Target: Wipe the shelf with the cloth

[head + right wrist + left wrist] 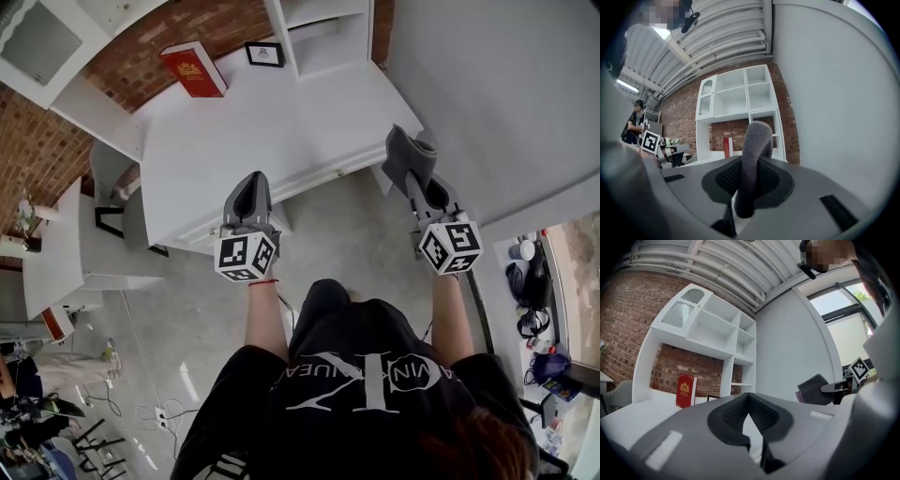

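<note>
Right hand-held gripper [412, 176] clamps grey cloth [754, 140], upright between jaws; left hand-held gripper [250, 183] closed, empty.

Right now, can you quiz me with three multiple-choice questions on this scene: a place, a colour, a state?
1. Where is the cloth? A) on the floor B) in the right claw C) over a chair
2. What colour is the book on the shelf? A) red B) blue C) green
3. The left claw is: A) holding the book B) empty C) holding the cloth
B: its jaws pinch the grey cloth. A: its cover is red. B: nothing sits between its jaws.
</note>
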Motion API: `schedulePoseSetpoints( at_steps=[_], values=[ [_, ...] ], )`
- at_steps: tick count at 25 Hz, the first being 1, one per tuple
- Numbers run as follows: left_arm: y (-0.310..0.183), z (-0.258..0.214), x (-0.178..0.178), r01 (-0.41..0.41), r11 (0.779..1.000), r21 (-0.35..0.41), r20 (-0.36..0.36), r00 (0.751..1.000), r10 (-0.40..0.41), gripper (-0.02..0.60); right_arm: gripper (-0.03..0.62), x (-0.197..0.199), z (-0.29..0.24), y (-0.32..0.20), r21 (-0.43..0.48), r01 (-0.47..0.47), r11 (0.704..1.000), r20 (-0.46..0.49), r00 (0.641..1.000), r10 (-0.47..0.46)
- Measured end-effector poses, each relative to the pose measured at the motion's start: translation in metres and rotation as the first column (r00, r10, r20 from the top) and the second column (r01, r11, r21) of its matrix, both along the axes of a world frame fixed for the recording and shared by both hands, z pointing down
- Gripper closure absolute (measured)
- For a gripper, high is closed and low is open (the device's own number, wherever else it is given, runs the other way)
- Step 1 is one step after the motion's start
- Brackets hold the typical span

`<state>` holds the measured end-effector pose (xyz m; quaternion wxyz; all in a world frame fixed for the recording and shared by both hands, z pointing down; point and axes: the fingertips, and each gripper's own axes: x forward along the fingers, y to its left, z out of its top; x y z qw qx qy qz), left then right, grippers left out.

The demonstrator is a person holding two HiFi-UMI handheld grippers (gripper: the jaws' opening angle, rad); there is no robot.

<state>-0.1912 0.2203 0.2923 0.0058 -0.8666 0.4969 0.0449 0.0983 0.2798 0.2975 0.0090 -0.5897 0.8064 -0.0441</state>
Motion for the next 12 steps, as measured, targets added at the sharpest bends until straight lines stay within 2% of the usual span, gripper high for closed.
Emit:
schedulePoseSetpoints(
  at_steps=[7,12],
  values=[
    [-0.036,0.011,0.022,-0.009,1.0,-0.023,0.004,1.0,0.009,0.571,0.536,0.01,0.012,-0.034,-0.015,0.013,1.0,0.016,1.0,-0.013],
    [-0.079,0.015,0.037,-0.002,1.0,-0.009,0.011,1.0,0.002,0.571,0.536,0.019,0.017,-0.077,-0.024,0.033,0.999,0.008,0.999,-0.033]
  ],
)
